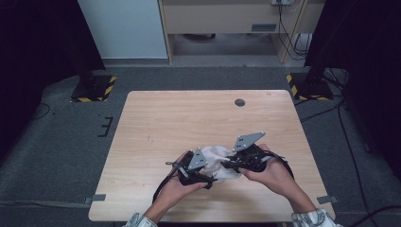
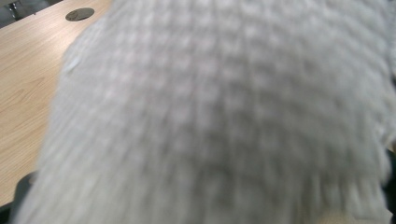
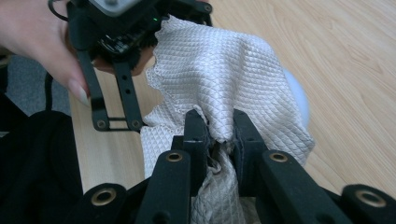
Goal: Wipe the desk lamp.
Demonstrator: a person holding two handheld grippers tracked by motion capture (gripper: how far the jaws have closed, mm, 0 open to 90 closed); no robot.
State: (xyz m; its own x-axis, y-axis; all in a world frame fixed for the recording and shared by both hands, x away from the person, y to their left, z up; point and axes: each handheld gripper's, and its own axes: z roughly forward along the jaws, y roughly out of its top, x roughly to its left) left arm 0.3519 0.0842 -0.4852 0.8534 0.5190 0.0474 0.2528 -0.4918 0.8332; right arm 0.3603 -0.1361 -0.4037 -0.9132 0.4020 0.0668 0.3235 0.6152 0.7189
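Cloth: your white quilted cloth [image 1: 218, 161] hangs bunched between both grippers, above the counter [image 1: 189, 118] near its front edge.
Right gripper [image 3: 219, 128]: clenched on a fold of the cloth.
Left gripper [image 1: 201, 174]: at the cloth's other end; I cannot tell its grip.

lab: hazard-taped stands [image 1: 92, 88], cables [image 1: 288, 33]

Even overhead light falls on your wooden table [image 1: 156, 123] — soft shadows, no glare — while the room's corners go black. Your left gripper view blurs the white cloth [image 2: 224, 116] pressed close; your right gripper view keeps its weave crisp — the table beyond softens.
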